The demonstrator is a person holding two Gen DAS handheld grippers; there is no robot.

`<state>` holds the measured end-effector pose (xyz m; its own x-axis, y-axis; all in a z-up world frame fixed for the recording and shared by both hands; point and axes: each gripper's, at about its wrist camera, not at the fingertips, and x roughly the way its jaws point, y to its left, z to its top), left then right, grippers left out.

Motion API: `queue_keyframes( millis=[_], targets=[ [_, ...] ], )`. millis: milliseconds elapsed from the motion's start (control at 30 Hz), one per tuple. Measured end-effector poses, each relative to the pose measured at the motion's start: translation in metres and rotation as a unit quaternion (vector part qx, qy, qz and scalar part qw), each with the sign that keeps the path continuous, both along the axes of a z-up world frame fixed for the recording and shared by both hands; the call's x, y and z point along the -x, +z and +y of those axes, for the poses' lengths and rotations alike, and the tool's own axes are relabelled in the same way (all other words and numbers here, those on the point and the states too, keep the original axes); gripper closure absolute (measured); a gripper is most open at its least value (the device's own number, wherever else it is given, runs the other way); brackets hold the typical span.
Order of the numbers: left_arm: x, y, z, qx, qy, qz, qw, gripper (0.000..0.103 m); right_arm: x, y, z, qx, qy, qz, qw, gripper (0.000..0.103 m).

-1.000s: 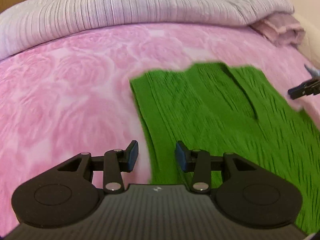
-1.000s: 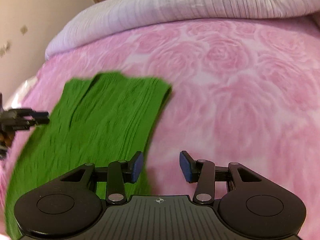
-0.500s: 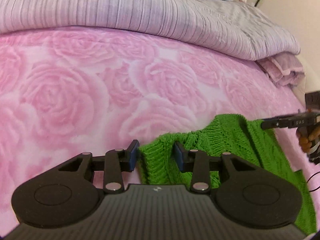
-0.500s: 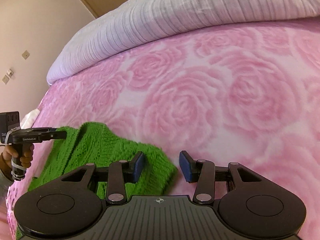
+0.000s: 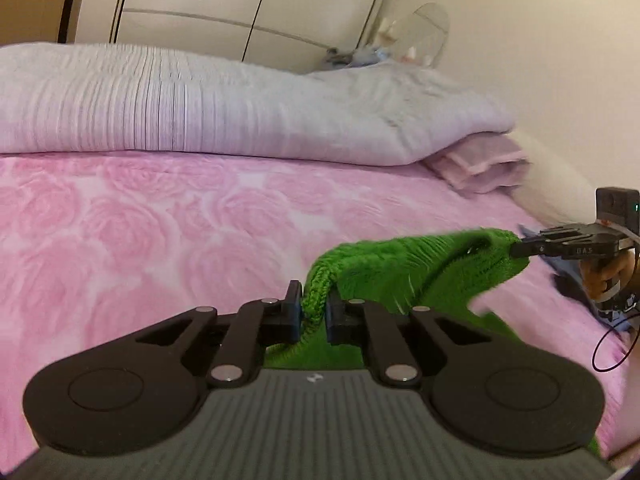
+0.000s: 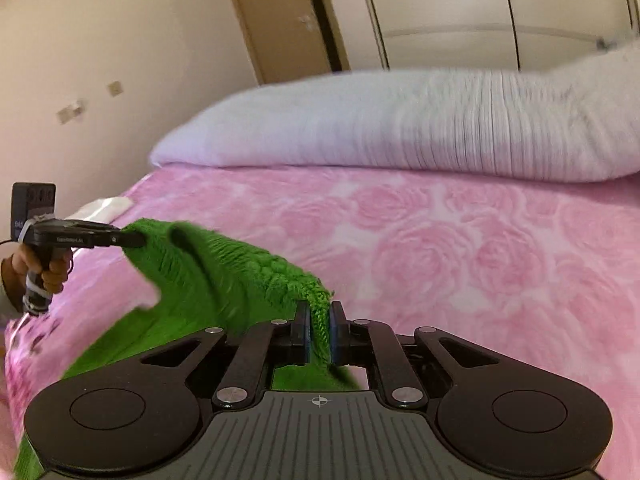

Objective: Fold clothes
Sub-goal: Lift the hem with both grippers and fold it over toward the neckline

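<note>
Green knit made up the garment (image 5: pixel 404 268), a ribbed piece pinched at two corners and raised off the pink rose-patterned bedspread (image 5: pixel 160 216). The left tool (image 5: pixel 313 312) had just been closing, and its jaws stood narrow with a bunched corner of the knit clamped between the pads. The right tool (image 6: pixel 319 334) had likewise just been closing, and it gripped the opposite corner in the same narrow pinch. Between the two grips the top edge of the garment stretched in a sagging band above the bed, while the rest of the cloth hung down toward the near side and trailed on the bedspread. In the left wrist view the right tool showed at the right edge, its tip on the knit and fingers of the person's hand (image 5: pixel 604 276) wrapped round the handle. In the right wrist view the left tool showed at the left edge in the same way. A pale ribbed duvet (image 5: pixel 224 108) lay heaped across the far side of the bed, with wardrobe doors (image 6: pixel 460 12) behind it.
</note>
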<state>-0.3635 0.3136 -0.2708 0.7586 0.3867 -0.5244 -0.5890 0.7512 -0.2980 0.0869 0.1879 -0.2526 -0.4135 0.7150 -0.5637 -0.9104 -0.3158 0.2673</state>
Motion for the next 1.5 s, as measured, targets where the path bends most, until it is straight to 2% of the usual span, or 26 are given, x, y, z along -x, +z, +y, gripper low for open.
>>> queue_keyframes(
  millis=[67, 100, 167, 233, 267, 300, 367, 400, 467, 500, 567, 633, 767, 833, 967, 1000, 1033, 1067, 1200, 1333, 1433, 1500],
  targets=[
    [0.024, 0.0, -0.049, 0.0, 0.003, 0.004, 1.0, 0.093, 0.015, 0.002, -0.056, 0.0, 0.005, -0.007, 1.0, 0.095],
    [0.032, -0.006, -0.073, 0.007, 0.012, 0.022, 0.9997, 0.091, 0.024, -0.001, -0.082, 0.004, 0.006, -0.014, 1.0, 0.095],
    [0.043, -0.023, -0.122, 0.026, 0.039, 0.088, 0.995, 0.088, 0.048, -0.02, -0.131, 0.049, -0.002, -0.039, 0.998, 0.094],
    [0.043, -0.039, -0.159, 0.046, 0.079, 0.169, 0.9814, 0.089, 0.073, -0.043, -0.171, 0.108, -0.031, -0.074, 0.991, 0.094],
    [0.042, -0.046, -0.177, 0.056, 0.1, 0.207, 0.9715, 0.089, 0.084, -0.055, -0.188, 0.135, -0.053, -0.09, 0.985, 0.093],
    [0.042, -0.051, -0.191, 0.066, 0.119, 0.229, 0.9641, 0.089, 0.093, -0.064, -0.203, 0.153, -0.082, -0.096, 0.98, 0.093],
    [0.041, -0.045, -0.206, 0.09, 0.147, 0.206, 0.9631, 0.088, 0.104, -0.07, -0.225, 0.164, -0.129, -0.071, 0.975, 0.087],
    [0.039, -0.041, -0.207, 0.102, 0.156, 0.188, 0.9643, 0.086, 0.107, -0.069, -0.232, 0.162, -0.144, -0.042, 0.975, 0.082],
    [0.036, -0.033, -0.21, 0.125, 0.175, 0.149, 0.965, 0.075, 0.112, -0.065, -0.237, 0.152, -0.175, 0.013, 0.973, 0.055],
    [0.034, -0.031, -0.21, 0.137, 0.184, 0.131, 0.9644, 0.067, 0.113, -0.062, -0.237, 0.146, -0.19, 0.039, 0.97, 0.052],
    [0.03, -0.031, -0.201, 0.162, 0.2, 0.094, 0.9617, 0.066, 0.11, -0.06, -0.23, 0.139, -0.222, 0.089, 0.961, 0.05],
    [0.028, -0.035, -0.191, 0.189, 0.215, 0.065, 0.9559, 0.066, 0.096, -0.06, -0.22, 0.139, -0.254, 0.147, 0.946, 0.05],
    [0.032, -0.059, -0.164, 0.245, 0.258, 0.024, 0.9343, 0.066, 0.066, -0.083, -0.193, 0.159, -0.306, 0.283, 0.895, 0.051],
    [0.035, -0.069, -0.154, 0.263, 0.272, 0.0, 0.9258, 0.065, 0.061, -0.094, -0.181, 0.163, -0.322, 0.309, 0.88, 0.051],
    [0.037, -0.077, -0.139, 0.268, 0.287, -0.035, 0.9189, 0.066, 0.052, -0.107, -0.166, 0.155, -0.343, 0.332, 0.865, 0.053],
    [0.037, -0.077, -0.137, 0.267, 0.287, -0.038, 0.9192, 0.069, 0.05, -0.109, -0.163, 0.155, -0.345, 0.333, 0.864, 0.06],
    [0.037, -0.077, -0.137, 0.264, 0.281, -0.04, 0.9218, 0.087, 0.049, -0.11, -0.161, 0.158, -0.345, 0.326, 0.866, 0.083],
    [0.038, -0.076, -0.139, 0.26, 0.272, -0.044, 0.9253, 0.096, 0.048, -0.111, -0.159, 0.161, -0.345, 0.32, 0.868, 0.092],
    [0.047, -0.065, -0.154, 0.234, 0.242, -0.058, 0.9399, 0.096, 0.053, -0.096, -0.178, 0.12, -0.33, 0.295, 0.889, 0.095],
    [0.067, -0.048, -0.199, 0.185, 0.206, -0.044, 0.96, 0.096, 0.055, -0.073, -0.218, 0.091, -0.312, 0.291, 0.9, 0.095],
    [0.079, -0.051, -0.229, 0.175, 0.197, -0.026, 0.9644, 0.096, 0.063, -0.068, -0.254, 0.095, -0.302, 0.287, 0.904, 0.095],
    [0.086, -0.055, -0.247, 0.171, 0.194, -0.015, 0.9659, 0.096, 0.069, -0.071, -0.27, 0.103, -0.304, 0.288, 0.902, 0.095]
  ],
)
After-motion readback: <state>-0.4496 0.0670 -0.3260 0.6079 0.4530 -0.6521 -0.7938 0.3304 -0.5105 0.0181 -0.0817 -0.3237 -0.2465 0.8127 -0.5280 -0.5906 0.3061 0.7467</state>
